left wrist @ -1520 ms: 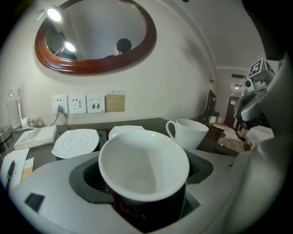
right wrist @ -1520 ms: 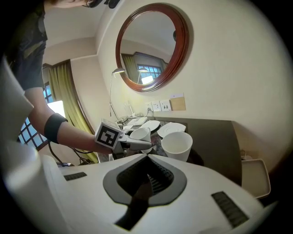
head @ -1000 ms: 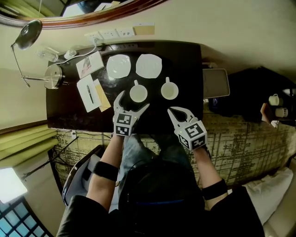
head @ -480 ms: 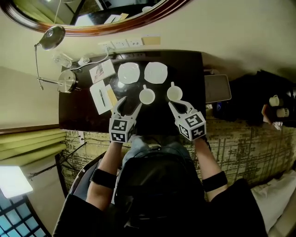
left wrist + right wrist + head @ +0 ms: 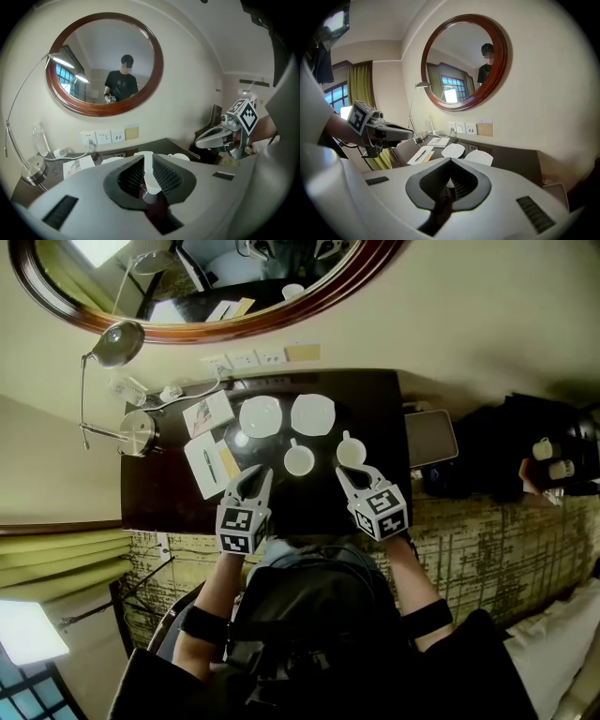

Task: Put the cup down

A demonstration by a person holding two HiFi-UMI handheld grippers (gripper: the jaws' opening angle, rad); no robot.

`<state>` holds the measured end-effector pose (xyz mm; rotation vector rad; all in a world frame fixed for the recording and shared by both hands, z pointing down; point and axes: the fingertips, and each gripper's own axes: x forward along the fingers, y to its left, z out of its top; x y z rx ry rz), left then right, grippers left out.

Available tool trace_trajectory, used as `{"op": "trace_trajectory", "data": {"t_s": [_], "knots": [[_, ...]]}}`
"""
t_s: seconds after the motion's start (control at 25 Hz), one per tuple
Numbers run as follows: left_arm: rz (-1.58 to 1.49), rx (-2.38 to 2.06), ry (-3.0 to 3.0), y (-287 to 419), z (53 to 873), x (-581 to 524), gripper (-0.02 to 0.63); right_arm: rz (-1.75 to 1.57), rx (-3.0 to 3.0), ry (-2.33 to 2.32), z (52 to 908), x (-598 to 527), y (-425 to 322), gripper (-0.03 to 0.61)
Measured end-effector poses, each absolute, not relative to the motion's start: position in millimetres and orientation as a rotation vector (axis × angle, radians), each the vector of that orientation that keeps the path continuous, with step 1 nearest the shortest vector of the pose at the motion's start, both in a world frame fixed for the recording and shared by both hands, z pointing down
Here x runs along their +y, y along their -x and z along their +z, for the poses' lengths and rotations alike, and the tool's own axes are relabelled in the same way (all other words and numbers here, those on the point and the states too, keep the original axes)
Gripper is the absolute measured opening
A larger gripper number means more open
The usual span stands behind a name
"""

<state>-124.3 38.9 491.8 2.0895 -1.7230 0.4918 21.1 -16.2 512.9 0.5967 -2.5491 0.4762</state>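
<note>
Two white cups stand on the dark table (image 5: 169, 493): the left cup (image 5: 299, 461) and the right cup (image 5: 352, 454), each in front of a white saucer (image 5: 261, 415) (image 5: 312, 413). My left gripper (image 5: 262, 473) hovers just short of the left cup, toward the table's near edge. Its jaws have just been closing and now meet with nothing between them (image 5: 147, 159). My right gripper (image 5: 343, 471) is shut and empty beside the right cup's near side. In the right gripper view the saucers (image 5: 453, 150) show beyond the closed jaws (image 5: 451, 164).
A desk lamp (image 5: 120, 343) and its metal base (image 5: 139, 431) stand at the table's left. Papers with a pen (image 5: 206, 465) and a card (image 5: 208, 413) lie left of the saucers. Wall sockets (image 5: 242, 359) and an oval mirror (image 5: 216, 277) are behind. A grey tray (image 5: 429, 437) sits right.
The left jaws went from wide open around the left cup to shut. Both grippers lifted and drew back toward the near table edge. Both cups stayed on the table.
</note>
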Motion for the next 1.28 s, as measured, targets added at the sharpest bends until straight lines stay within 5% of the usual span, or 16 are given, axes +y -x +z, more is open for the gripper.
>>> {"op": "trace_trajectory", "data": {"t_s": [0.08, 1.28], "knots": [[0.5, -1.722, -2.086, 130.5, 489.8, 41.0, 0.002, 0.477, -2.545, -0.606, 511.9, -12.6, -17.7, 0.003], [0.511, -1.64, -2.118, 130.4, 494.0, 72.8, 0.001, 0.492, -2.493, -0.681, 525.1, 29.2, -18.4, 0.003]]}}
